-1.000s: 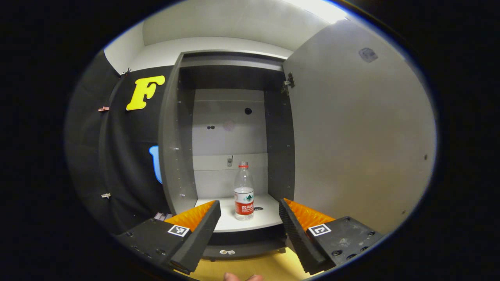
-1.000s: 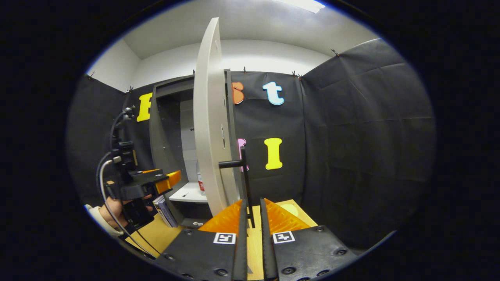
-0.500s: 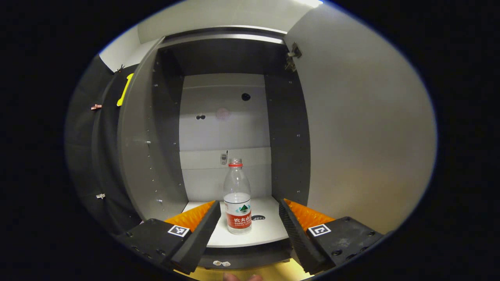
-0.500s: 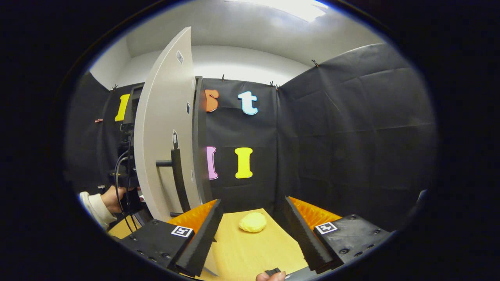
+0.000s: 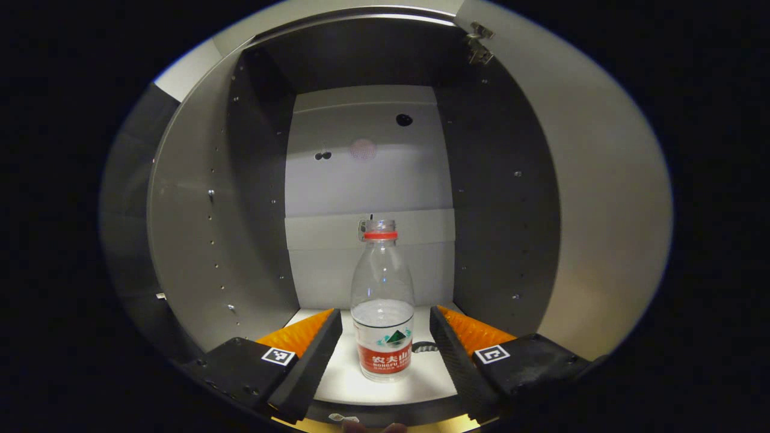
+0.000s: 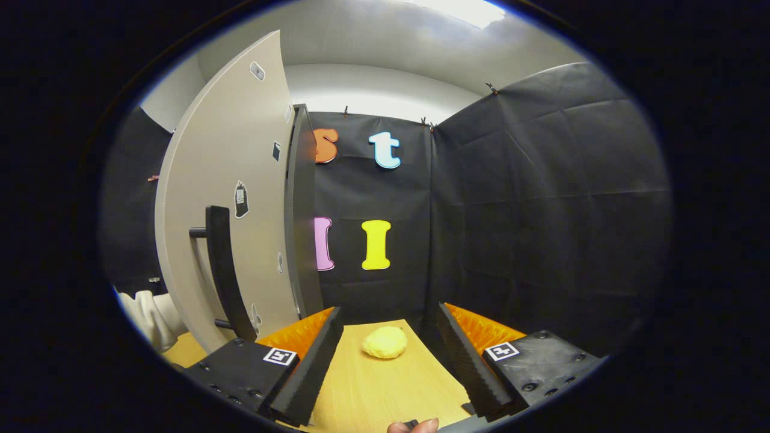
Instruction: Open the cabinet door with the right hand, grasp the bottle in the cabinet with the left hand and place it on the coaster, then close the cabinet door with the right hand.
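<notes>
Clear plastic: one water bottle (image 5: 383, 313) stands between the left gripper (image 5: 385, 337)'s two ridged fingers, spread apart; right gripper (image 6: 388, 343)'s likewise apart.

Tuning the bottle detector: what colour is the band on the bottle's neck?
Red, a thin ring just under the mouth of the clear bottle. Left gripper view shows it best.

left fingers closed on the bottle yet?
No: in the left gripper view the left gripper is open, with the upright bottle standing between its fingers and a gap on each side.
</notes>
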`<state>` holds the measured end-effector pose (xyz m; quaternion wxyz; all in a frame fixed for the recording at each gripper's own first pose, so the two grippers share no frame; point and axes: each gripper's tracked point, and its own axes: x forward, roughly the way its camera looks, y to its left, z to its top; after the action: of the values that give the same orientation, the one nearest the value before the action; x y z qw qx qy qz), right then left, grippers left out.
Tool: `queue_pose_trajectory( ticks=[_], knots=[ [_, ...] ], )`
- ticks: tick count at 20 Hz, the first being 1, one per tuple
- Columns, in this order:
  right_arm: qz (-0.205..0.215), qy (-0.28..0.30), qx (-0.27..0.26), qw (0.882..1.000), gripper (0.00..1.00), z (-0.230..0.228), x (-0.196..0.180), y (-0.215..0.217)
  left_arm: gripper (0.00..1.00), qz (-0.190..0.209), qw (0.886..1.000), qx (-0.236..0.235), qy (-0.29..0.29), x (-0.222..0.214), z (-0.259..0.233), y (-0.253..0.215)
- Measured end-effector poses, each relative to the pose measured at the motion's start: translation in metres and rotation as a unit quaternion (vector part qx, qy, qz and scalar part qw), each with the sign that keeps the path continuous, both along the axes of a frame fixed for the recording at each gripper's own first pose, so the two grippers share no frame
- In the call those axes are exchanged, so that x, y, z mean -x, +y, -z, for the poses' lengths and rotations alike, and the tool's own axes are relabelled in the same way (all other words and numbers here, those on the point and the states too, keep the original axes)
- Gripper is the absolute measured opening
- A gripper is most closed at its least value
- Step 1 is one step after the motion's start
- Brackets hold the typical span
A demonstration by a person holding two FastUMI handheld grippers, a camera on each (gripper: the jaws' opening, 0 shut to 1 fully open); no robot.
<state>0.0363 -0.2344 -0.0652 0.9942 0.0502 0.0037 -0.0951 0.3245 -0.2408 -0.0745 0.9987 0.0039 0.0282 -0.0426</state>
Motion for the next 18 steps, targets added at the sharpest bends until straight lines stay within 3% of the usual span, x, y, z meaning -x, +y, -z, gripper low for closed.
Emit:
queue_pose_trajectory(
  ticks=[7,9,10,18],
  knots=[
    [-0.005,0.010,-0.016,1.000,0.98,0.010,-0.016,-0.013,0.92,-0.007,1.000,0.010,-0.007,-0.035,0.011,0.004],
    [0.001,0.006,-0.015,1.000,0.98,0.009,-0.016,-0.018,0.78,-0.004,1.000,0.004,-0.004,-0.032,0.011,0.003],
    [0.004,0.003,-0.017,1.000,0.98,0.007,-0.016,-0.019,0.77,-0.002,1.000,-0.001,-0.004,-0.030,0.009,0.005],
    [0.028,-0.002,0.004,1.000,0.98,-0.003,-0.005,-0.011,0.76,0.023,0.999,0.010,-0.035,0.051,-0.032,0.044]
  ],
)
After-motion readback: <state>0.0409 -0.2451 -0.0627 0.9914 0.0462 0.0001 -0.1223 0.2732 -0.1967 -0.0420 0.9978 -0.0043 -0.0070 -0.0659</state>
